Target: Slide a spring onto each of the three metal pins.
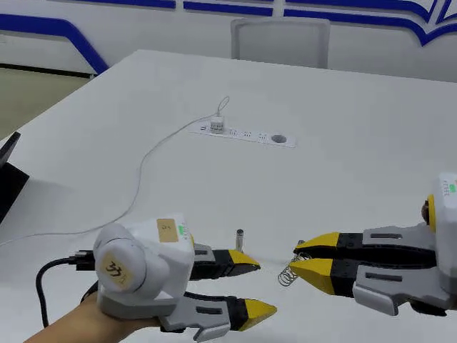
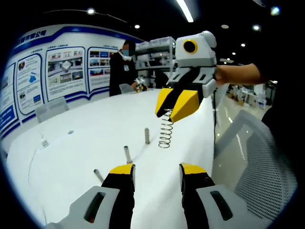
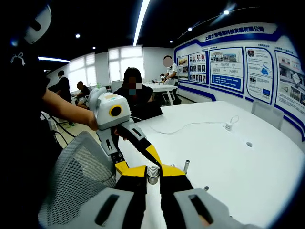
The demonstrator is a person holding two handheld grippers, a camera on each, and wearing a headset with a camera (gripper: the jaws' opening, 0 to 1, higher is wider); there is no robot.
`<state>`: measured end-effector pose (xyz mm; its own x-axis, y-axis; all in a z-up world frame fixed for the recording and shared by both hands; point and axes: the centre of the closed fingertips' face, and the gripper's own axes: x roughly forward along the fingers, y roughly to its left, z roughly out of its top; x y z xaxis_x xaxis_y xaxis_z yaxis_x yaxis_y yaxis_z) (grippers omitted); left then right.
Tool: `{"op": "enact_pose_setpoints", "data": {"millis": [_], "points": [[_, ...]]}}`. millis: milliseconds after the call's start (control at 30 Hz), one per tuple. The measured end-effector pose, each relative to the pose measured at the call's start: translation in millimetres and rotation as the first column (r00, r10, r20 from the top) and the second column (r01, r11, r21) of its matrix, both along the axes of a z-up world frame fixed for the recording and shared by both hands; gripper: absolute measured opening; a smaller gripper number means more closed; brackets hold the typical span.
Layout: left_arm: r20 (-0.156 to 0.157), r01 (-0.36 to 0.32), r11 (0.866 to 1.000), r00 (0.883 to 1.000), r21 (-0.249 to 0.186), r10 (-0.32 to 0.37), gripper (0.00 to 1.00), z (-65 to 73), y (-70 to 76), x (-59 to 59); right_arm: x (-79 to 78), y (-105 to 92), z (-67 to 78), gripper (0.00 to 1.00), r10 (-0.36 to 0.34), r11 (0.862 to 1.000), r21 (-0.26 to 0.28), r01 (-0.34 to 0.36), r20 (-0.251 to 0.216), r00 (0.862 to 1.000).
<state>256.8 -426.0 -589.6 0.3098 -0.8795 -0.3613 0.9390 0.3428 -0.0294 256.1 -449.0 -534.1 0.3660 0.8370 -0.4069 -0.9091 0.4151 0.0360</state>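
Right gripper [image 1: 295,257]: jaws nearly closed, pinching one end of the spring [image 2: 165,133]. In the left gripper view we see the spring hanging off the yellow tips. Its long axis carries on the line of the jaws and runs down toward the white table [image 1: 343,143], with the free end lowest. We cannot tell whether that end touches the tabletop. In the right gripper view we look almost straight along the coil's bore, which sits between the two tips.

Left gripper [image 2: 157,169]: jaws wide apart with nothing between them, held low over the table, tips aimed toward the pins.

Metal pins [image 2: 127,153]: we count three, upright on the table in a spaced row, shafts bare. The spring's free end sits just beside the far pin [image 2: 147,135], on its right in the left gripper view and not over its top.

Farther back on the table we note a power strip [image 1: 243,133] with a white plug [image 1: 217,126] and a white cable [image 1: 143,168] trailing away. A chair [image 1: 280,39] stands at the far edge.
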Motion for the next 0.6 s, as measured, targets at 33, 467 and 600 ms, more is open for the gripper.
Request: {"op": "enact_pose_setpoints", "data": {"millis": [33,467,600], "points": [[-0.012,-0.016,1.000,1.000,-0.005,0.016,0.43,-0.5,3.2,1.4,0.5,-0.6,-0.5,0.10,-0.003,1.000,-0.003,0.003,0.000,1.000],[-0.031,-0.136,0.991,0.990,-0.009,0.135,0.75,-12.1,30.3,7.0,10.0,-11.4,-11.1,0.10,-0.037,0.998,-0.048,0.037,-0.011,0.999],[-0.044,-0.197,0.980,0.980,-0.012,0.196,0.80,-17.7,40.8,10.8,17.9,-20.3,-13.1,0.10,-0.074,0.996,-0.054,0.073,-0.016,0.997]]}}
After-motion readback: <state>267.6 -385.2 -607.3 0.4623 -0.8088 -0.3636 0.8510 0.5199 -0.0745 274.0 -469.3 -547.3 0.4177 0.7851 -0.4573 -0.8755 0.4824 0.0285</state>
